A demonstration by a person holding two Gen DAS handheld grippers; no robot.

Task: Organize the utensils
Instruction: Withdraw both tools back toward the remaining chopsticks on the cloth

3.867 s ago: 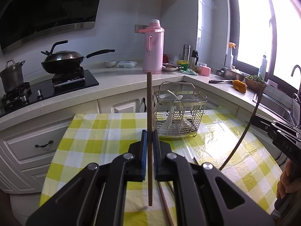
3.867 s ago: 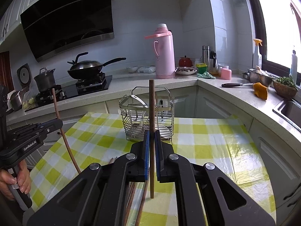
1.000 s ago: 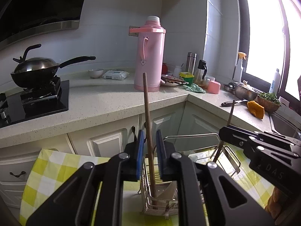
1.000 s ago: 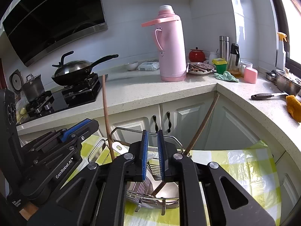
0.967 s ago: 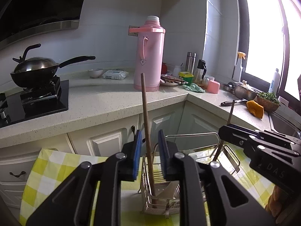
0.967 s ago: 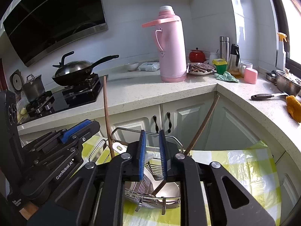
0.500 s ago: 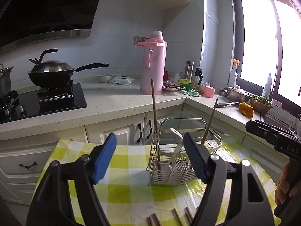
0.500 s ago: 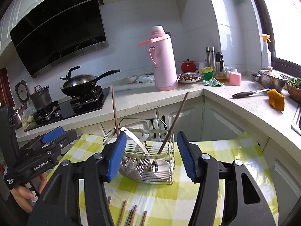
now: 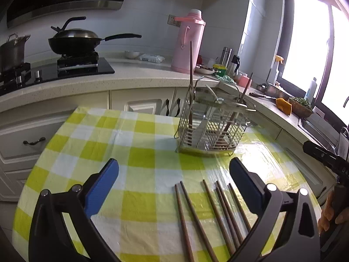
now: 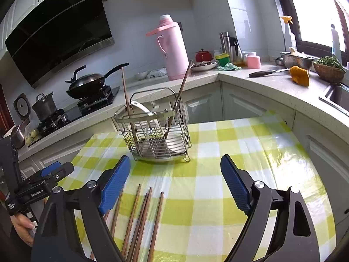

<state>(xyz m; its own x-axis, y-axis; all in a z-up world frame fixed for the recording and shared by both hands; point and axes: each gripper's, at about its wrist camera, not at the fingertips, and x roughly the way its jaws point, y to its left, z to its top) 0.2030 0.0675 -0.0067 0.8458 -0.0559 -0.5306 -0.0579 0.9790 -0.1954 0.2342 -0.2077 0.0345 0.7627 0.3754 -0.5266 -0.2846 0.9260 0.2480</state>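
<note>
A wire utensil basket [image 9: 212,128] [image 10: 157,135] stands on the yellow checked tablecloth [image 9: 139,157]. Two brown chopsticks stand in it, one at the left [image 9: 190,83] [image 10: 128,100] and one leaning at the right [image 9: 238,104] [image 10: 178,102], beside a white spoon [image 10: 141,108]. Several more chopsticks [image 9: 213,216] [image 10: 139,220] lie on the cloth in front of both grippers. My left gripper [image 9: 174,185] is wide open and empty above them. My right gripper [image 10: 175,183] is wide open and empty too.
A pink thermos [image 9: 188,41] [image 10: 172,48], wok [image 9: 74,41] and pot [image 9: 12,50] stand on the counter behind. A knife [image 10: 268,73], orange cloth [image 10: 298,76] and sink [image 10: 336,96] are at the right. The table's edge [image 9: 19,200] drops off at the left.
Both grippers let go of their chopsticks into the basket, opened wide and pulled back and down toward the chopsticks lying on the cloth.
</note>
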